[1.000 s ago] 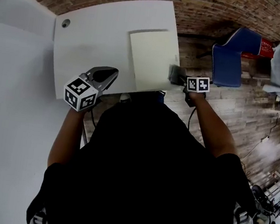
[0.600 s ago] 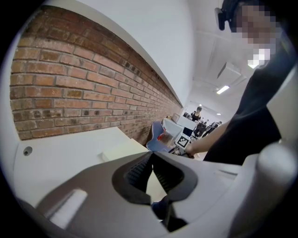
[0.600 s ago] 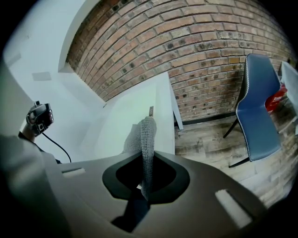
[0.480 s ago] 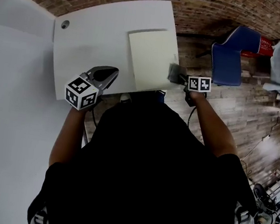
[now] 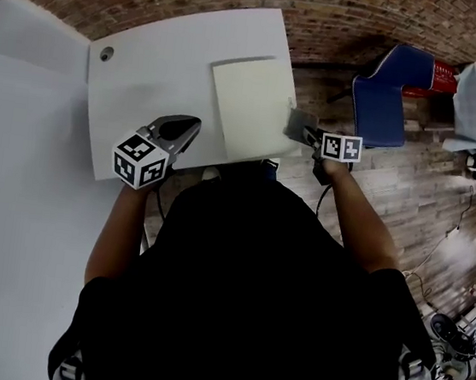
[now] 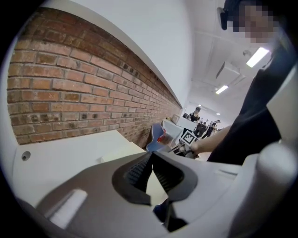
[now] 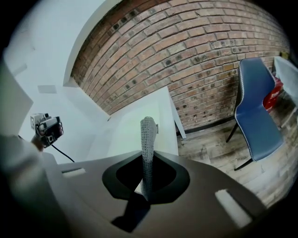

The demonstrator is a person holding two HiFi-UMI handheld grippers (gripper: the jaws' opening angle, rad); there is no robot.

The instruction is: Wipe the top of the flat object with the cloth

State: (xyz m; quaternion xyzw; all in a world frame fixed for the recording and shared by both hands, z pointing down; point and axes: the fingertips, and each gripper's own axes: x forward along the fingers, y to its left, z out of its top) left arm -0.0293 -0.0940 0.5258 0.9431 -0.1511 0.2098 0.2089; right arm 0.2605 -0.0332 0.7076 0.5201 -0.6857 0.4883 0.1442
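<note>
Cloth (image 7: 148,139) pinched in right claw (image 7: 146,181) hangs beside flat object (image 5: 245,100).

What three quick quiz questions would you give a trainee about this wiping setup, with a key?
1. True or false: the left gripper holds the cloth.
2. In the head view, the cloth sits at which edge of the cream sheet? A left, B right, C far.
3. What colour is the chair?
Key: 1 false, the right gripper holds it; 2 B; 3 blue.
</note>
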